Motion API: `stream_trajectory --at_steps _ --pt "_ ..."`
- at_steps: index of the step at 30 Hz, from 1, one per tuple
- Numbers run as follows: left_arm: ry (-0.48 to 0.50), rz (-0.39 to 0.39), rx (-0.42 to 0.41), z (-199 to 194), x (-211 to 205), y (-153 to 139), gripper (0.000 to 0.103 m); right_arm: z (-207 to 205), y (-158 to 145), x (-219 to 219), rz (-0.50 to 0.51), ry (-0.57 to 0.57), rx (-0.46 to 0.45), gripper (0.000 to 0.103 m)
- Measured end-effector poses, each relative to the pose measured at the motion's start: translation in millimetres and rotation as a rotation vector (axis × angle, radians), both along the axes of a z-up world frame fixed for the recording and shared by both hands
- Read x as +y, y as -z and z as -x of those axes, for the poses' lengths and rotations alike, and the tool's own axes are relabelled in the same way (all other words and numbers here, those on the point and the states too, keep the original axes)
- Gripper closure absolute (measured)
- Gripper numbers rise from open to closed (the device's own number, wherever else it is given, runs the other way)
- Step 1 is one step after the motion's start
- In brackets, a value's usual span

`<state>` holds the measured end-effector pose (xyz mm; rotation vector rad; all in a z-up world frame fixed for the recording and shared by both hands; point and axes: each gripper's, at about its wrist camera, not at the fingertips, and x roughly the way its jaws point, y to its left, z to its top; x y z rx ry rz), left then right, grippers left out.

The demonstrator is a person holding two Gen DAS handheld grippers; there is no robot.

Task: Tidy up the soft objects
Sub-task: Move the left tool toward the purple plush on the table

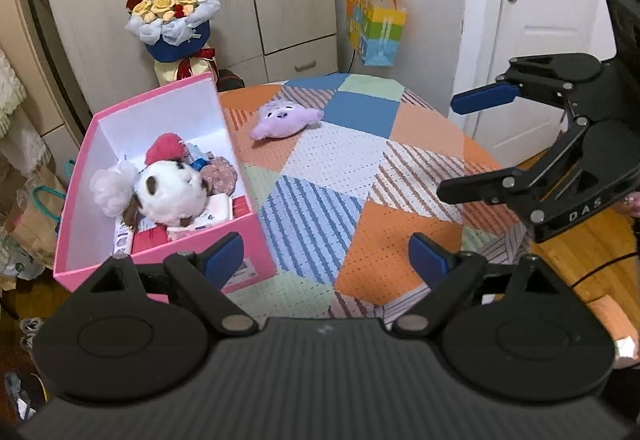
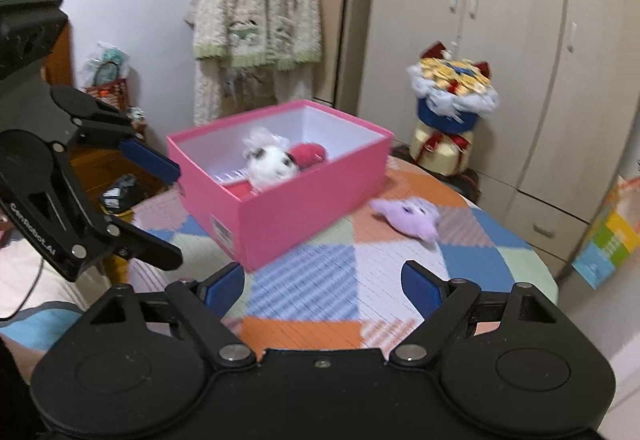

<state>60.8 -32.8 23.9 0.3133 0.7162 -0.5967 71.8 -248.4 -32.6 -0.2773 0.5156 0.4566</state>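
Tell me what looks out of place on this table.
The purple plush toy lies alone on the patchwork tablecloth, outside the pink box that already holds the white plush dog and other soft things. Nothing looks spilled or damaged.

The left gripper (image 1: 326, 262) was matte black plastic with blue pads on its fingers (image 1: 224, 260); round silver rivets pinned its linkage arms; two raised discs flanked a ribbed body; white lettering ran along its side in the right wrist view. The right gripper (image 2: 322, 282) matched it; its side read "DAS"; a thin black cable (image 1: 600, 268) trailed below it.
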Motion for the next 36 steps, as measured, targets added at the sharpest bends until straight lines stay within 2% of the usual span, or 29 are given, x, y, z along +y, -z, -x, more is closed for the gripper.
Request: stream_trajectory --at_steps 3,11,15,22,28,32,36 --pt "0.001 0.007 0.017 -6.1 -14.1 3.7 0.011 -1.7 10.5 -9.4 0.021 0.014 -0.012 0.011" --pt "-0.028 0.14 0.023 -38.8 -47.7 16.3 0.012 -30.5 26.8 -27.9 -0.03 -0.002 -0.009 0.011" --pt "-0.08 0.189 0.025 -65.3 -61.4 25.6 0.013 -58.1 30.8 -33.7 -0.057 -0.013 -0.026 0.011" --pt "-0.145 0.251 0.109 -129.5 -82.1 43.1 0.016 -123.0 41.6 -35.9 -0.048 -0.04 -0.016 0.011" --pt "-0.258 0.313 0.151 -176.3 -98.6 60.3 0.018 -184.2 55.7 -39.4 -0.041 -0.077 0.019 0.011" --pt "-0.368 0.326 0.116 -199.3 -100.7 68.3 0.02 -212.9 68.4 -37.2 -0.048 -0.1 0.03 0.011" --pt "-0.466 0.359 0.146 -217.7 -98.7 80.0 0.024 -235.4 78.9 -33.3 -0.03 -0.123 0.046 0.012"
